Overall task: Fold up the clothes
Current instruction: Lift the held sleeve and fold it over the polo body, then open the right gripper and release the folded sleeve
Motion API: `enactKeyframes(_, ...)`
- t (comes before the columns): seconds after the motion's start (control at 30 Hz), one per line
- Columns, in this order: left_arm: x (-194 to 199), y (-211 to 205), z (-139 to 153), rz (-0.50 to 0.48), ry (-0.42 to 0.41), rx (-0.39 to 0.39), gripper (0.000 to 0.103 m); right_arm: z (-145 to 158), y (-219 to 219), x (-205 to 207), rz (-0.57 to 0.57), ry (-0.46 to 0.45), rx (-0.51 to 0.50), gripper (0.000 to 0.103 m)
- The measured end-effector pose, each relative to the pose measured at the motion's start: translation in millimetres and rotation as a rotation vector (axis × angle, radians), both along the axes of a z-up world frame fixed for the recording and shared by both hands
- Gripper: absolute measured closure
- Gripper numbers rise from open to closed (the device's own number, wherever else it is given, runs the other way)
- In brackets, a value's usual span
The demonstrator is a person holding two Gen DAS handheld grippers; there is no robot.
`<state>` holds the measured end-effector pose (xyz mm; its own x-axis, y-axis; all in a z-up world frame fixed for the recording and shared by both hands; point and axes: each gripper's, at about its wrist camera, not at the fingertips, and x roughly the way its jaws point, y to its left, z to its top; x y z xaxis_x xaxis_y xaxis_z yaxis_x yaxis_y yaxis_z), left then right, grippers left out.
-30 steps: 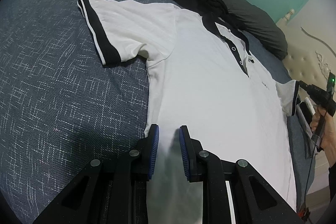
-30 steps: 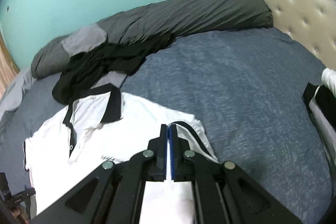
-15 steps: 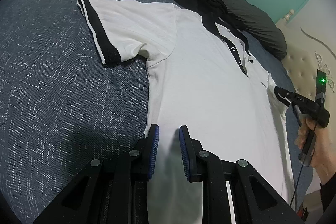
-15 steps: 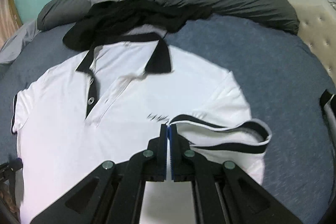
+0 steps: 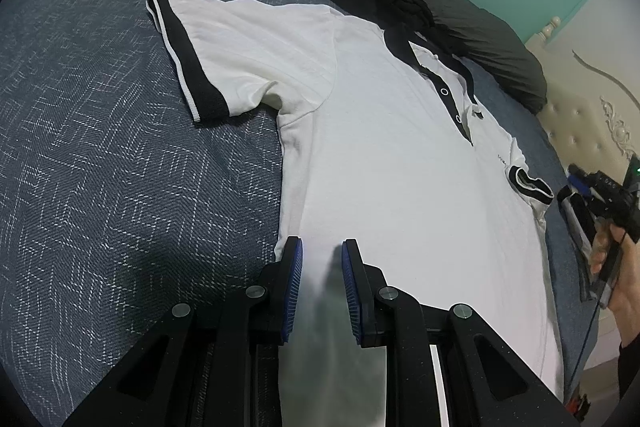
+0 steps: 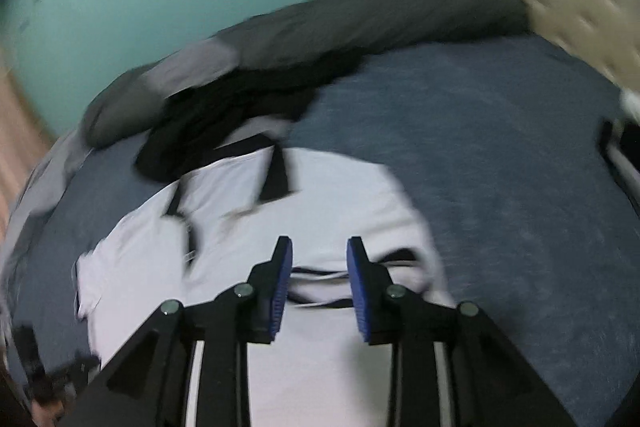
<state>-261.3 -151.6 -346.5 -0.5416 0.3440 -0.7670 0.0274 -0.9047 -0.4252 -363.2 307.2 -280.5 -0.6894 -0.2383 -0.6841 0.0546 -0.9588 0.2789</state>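
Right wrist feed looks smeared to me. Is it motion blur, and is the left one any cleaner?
Right wrist view: motion blur smears the polo shirt, pillows and wall, while the open right tongs stay sharp. Left wrist view: crisp across shirt and bedspread, with a soft shadow under the open left tongs and fisheye bending at the edges.

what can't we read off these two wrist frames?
- Shirt hem, left wrist view: covered by the left gripper and cut off at the bottom edge.
- Chest print: too small to read.
- Folded sleeve, right wrist view: motion blur, partly behind the open right gripper.
- Striped item at the right edge: cut off, blurred.
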Motion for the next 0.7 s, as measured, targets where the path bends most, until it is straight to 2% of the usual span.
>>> enactKeyframes(0.07, 0, 0, 0, -0.001, 0.0, -0.002, 0.079, -8, 26, -8, -0.073, -0.052, -0.04, 0.071)
enactKeyframes(0.17, 0, 2, 0, -0.006, 0.002, -0.008, 0.078, -25, 43, -18, -0.111, -0.118, -0.027, 0.068)
enactKeyframes(0.43, 1, 4, 0, -0.01, 0.005, -0.02, 0.077, -47, 33, -27, -0.049, -0.151, 0.028, 0.069)
enactKeyframes(0.6, 1, 2, -1, -0.009, 0.004, -0.01, 0.077, -56, 25, -29, 0.004, -0.17, 0.086, 0.098)
enactKeyframes(0.7, 1, 3, -1, -0.009, 0.004, -0.01, 0.077, -53, 19, -21, 0.055, -0.169, 0.105, 0.1)
